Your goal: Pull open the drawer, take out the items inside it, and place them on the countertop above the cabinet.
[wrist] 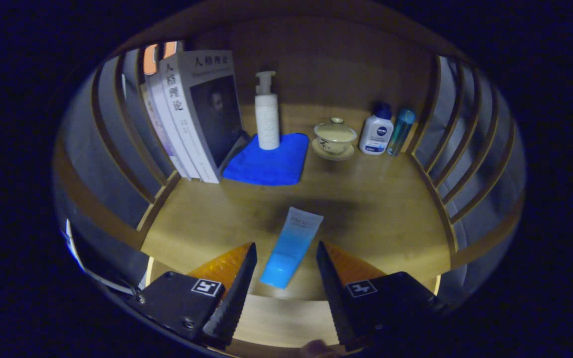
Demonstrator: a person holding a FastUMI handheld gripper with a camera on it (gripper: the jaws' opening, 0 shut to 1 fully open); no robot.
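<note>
Only thing I can properly read is the front book (202, 114): 人格理论 runs across the top of the cover and down the spine, and the smaller line under it is mush. The spine next to it has characters too, unreadable. The blue-capped bottle (376, 133) has a round dark logo badge, with tiny print below. The tube (291, 247) has faint print near its far end. It lies between the gripper's (286, 244) spread fingers, whose square code tags carry no letters.

A blue tube (291, 247) lies flat on the wooden countertop (376, 214) — pale crimped end pointing away, darker blue end nearest, slightly tilted — lengthwise in the gap between the gripper (286, 256)'s spread fingers, touching neither.
</note>
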